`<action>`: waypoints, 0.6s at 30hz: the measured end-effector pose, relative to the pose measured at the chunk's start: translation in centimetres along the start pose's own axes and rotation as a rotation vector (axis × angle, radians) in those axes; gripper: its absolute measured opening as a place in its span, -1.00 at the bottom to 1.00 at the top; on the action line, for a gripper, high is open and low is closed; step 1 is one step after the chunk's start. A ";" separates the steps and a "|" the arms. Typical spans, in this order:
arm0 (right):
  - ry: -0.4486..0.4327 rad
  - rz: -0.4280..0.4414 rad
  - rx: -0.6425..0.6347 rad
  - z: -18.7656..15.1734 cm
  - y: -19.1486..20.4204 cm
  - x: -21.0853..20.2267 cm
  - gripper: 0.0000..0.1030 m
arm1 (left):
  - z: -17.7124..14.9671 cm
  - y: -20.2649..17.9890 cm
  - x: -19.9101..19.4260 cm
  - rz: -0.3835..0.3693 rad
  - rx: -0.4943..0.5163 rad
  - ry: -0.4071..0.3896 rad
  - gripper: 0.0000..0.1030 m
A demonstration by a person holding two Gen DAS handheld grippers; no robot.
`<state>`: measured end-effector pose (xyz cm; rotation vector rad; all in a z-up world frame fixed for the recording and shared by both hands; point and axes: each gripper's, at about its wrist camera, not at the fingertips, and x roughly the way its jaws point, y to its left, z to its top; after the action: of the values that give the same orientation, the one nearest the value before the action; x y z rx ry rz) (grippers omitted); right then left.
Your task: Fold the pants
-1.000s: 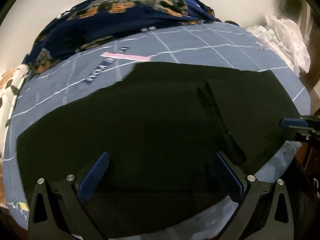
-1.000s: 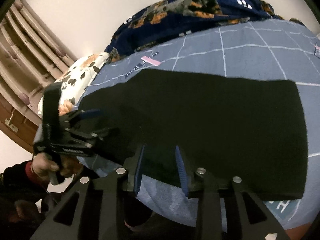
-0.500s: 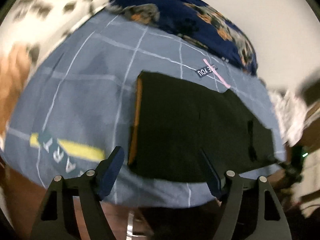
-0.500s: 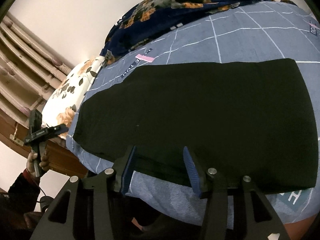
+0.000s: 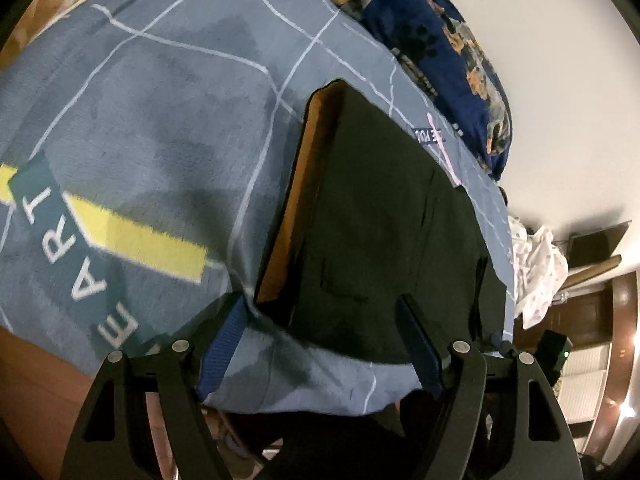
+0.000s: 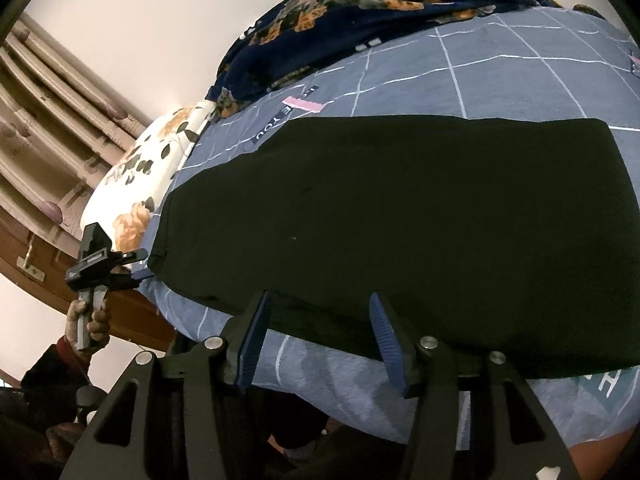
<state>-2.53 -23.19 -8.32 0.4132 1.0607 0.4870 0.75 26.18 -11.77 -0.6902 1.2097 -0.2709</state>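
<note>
The black pants (image 6: 400, 216) lie flat and folded lengthwise on the blue grid bedsheet (image 6: 500, 64). In the left wrist view the pants (image 5: 380, 232) show an orange inner waistband (image 5: 296, 196) at their near end. My left gripper (image 5: 324, 344) is open and empty, its fingers just short of that waistband corner. It also shows far left in the right wrist view (image 6: 136, 264). My right gripper (image 6: 320, 336) is open and empty, its fingers at the pants' near long edge.
A dark blue floral blanket (image 6: 360, 20) is bunched along the far side of the bed. A white floral pillow (image 6: 140, 172) lies at the left end. White cloth (image 5: 536, 268) sits past the bed's far end. A wooden bed frame (image 6: 48, 272) runs below.
My left gripper has swung from the pants' middle to the waistband end. My right gripper has opened wider and stayed at the near edge.
</note>
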 end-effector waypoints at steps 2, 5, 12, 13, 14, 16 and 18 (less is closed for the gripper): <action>-0.001 0.002 0.003 0.0 0.1 0.0 -0.01 | 0.4 0.1 0.1 -0.005 -0.014 0.001 0.50; 0.000 0.002 0.005 -0.1 0.1 0.0 0.00 | 0.5 -0.2 0.2 -0.012 -0.014 0.002 0.52; 0.015 0.003 0.010 -0.1 0.1 0.4 0.03 | 0.5 -1.7 -1.3 0.023 0.101 -0.062 0.52; 0.016 0.004 0.012 -0.1 0.1 0.5 0.03 | 0.7 -1.5 -1.2 0.025 0.092 -0.062 0.52; 0.019 0.004 0.015 -0.1 0.0 0.6 0.03 | 1.1 -1.5 -1.4 0.034 0.082 -0.074 0.52; 0.020 0.001 0.015 -0.2 0.1 0.5 0.04 | 1.5 -1.7 -2.0 0.035 0.087 -0.104 0.52; 0.018 -0.001 0.015 -0.2 0.1 0.5 0.04 | 1.9 -2.5 -2.7 0.007 0.117 -0.125 0.52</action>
<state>-2.55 -22.78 -8.68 0.4225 1.0821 0.4831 1.95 26.36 -7.81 -0.5931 1.0682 -0.2862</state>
